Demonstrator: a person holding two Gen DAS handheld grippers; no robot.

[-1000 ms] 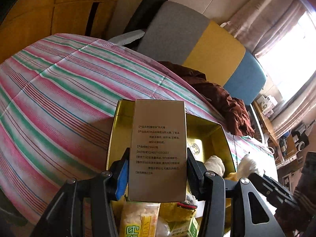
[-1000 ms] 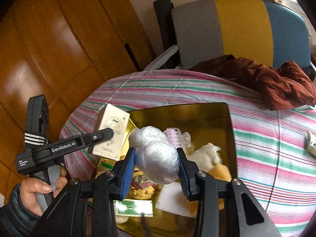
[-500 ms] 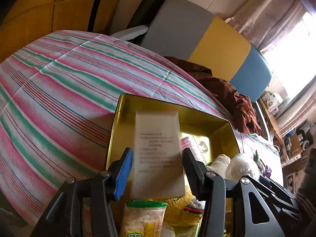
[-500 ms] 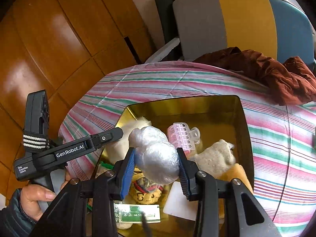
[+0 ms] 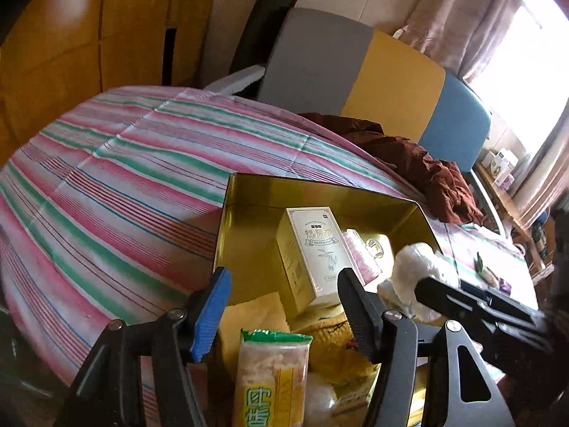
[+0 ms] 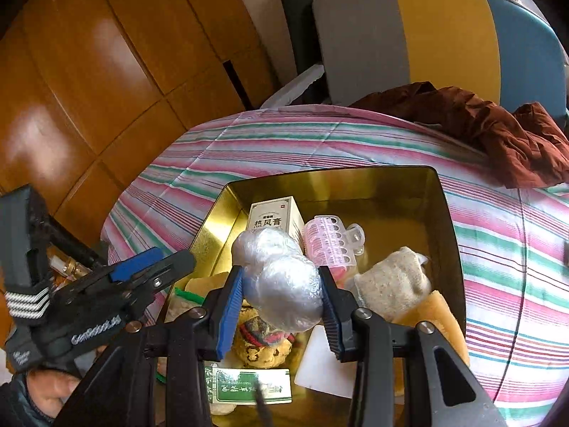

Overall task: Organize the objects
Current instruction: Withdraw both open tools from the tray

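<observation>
A gold tin tray (image 5: pixel 320 192) (image 6: pixel 437 192) stands on the striped tablecloth. A cream carton (image 5: pixel 313 252) (image 6: pixel 272 215) lies inside it near the far left. My left gripper (image 5: pixel 284 300) is open and empty just behind the carton; it also shows in the right wrist view (image 6: pixel 153 267). My right gripper (image 6: pixel 284 299) is shut on a clear plastic bag bundle (image 6: pixel 281 284) and holds it above the tray; the bundle also shows in the left wrist view (image 5: pixel 419 270).
The tray also holds a pink hair roller (image 6: pixel 330 242), a beige sock (image 6: pixel 394 281), a snack packet (image 5: pixel 274 377), a green card (image 6: pixel 249 384) and a yellow plush. A brown cloth (image 6: pixel 498 131) lies at the table's far edge by a chair (image 6: pixel 426 35).
My left gripper has opened and let go of the cream carton, which now lies in the tray. My right gripper has moved a little forward over the tray with the bag.
</observation>
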